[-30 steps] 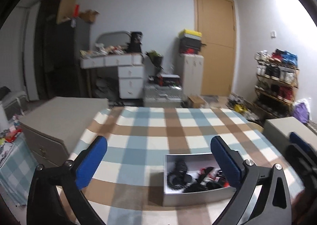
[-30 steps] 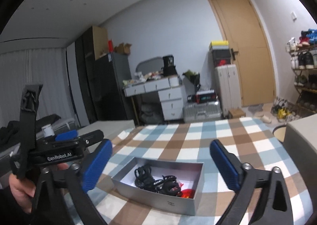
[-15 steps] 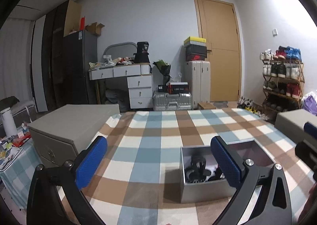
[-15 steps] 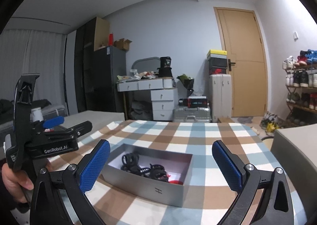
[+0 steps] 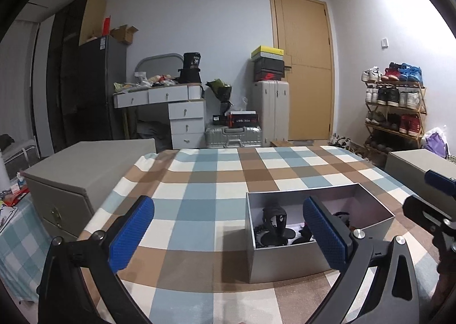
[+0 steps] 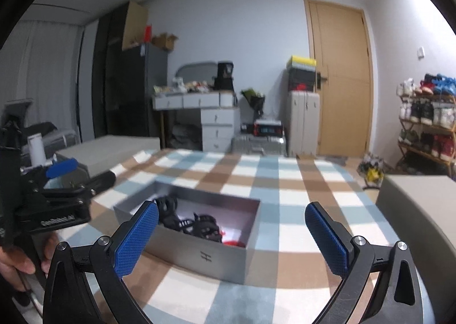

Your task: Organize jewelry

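Both the left tongs (image 5: 228, 231) and right tongs (image 6: 232, 234) gape wide, empty. The silver box (image 6: 199, 252) of tangled dark jewelry (image 6: 196, 225) sits just ahead of them on the checked desk (image 5: 199, 181). Grabbing the clump could snag several pieces together.

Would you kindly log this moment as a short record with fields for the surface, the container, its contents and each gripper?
surface: checked tablecloth
container: open silver box on the cloth
contents: tangled black items, something red
left gripper: open, empty, short of the box
right gripper: open, empty, short of the box
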The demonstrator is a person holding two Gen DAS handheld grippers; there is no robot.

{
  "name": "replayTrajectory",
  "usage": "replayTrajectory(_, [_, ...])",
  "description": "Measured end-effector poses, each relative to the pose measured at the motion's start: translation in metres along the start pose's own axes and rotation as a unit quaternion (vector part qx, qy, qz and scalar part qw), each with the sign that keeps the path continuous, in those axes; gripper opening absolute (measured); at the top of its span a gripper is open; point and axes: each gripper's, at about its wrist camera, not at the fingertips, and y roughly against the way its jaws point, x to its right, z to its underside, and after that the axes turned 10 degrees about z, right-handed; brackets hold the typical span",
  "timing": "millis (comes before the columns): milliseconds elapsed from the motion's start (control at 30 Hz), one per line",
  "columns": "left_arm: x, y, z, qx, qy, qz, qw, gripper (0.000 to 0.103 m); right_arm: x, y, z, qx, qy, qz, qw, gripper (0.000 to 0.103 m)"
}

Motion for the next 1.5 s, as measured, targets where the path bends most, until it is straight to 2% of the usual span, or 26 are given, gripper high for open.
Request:
replayTrajectory(367, [-0.002,0.003,0.001,0.002,0.009,-0.005,0.9999,0.102,-0.004,-0.014,0.000,-0.039,0.015,-0.001,0.999,0.103])
replayTrajectory(567, [-0.002,0.003,0.001,0.002,0.009,-0.005,0.9999,0.102,-0.002,-0.004,0.002,-0.014,0.012,-0.003,1.000,0.103])
replayTrajectory(900, [-0.002,0.004,0.001,0.002,0.009,-0.005,0.9999,0.102,0.000,0.001,0.000,0.001,0.006,-0.005,1.000,0.103])
replayTrajectory(1500, [-0.001,0.005,0.000,0.002,0.010,-0.006,0.9999,0.102,0.001,0.001,0.000,0.000,0.006,-0.007,1.000,0.103])
